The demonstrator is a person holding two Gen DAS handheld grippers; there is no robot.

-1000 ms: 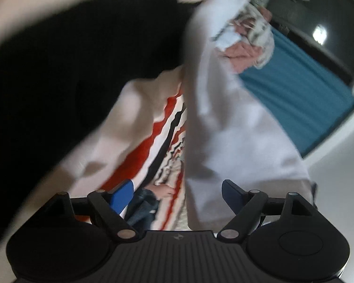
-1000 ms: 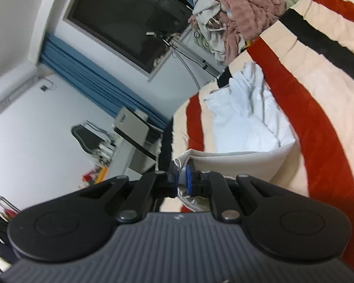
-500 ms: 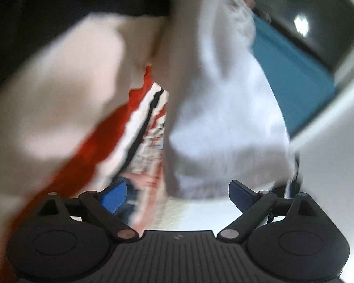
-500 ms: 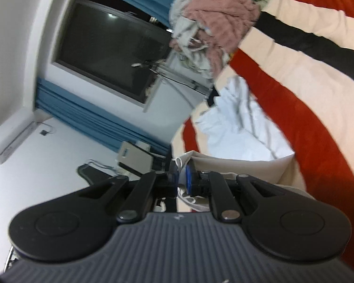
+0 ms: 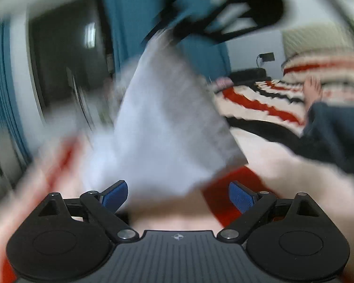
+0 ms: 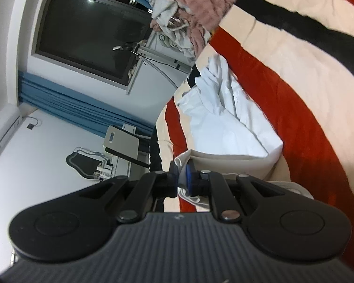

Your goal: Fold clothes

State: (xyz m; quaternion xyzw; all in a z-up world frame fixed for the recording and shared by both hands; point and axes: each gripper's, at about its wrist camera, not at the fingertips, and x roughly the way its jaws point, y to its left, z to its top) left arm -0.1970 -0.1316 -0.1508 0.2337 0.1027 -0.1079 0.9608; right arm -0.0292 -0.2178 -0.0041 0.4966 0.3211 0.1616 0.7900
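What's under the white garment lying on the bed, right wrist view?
The white garment lies on the striped blanket, red and cream bands showing around it. Whatever is directly beneath is covered; its near edge joins cream fabric clamped in the right tongs.

A striped blanket in red, cream and black fills the right side of the right wrist view and runs across the right half of the left wrist view. In the upper left of the right wrist view a dark window is set in a white wall, with blue curtains along its lower edge. An air conditioner sits at the far left edge, a small socket with a cable just beside it. Near the centre left stand a grey chair and a pale boxy unit. A metal stand reaches across the window. In the left wrist view, much blurred, a bare foot rests on the blanket at the right.
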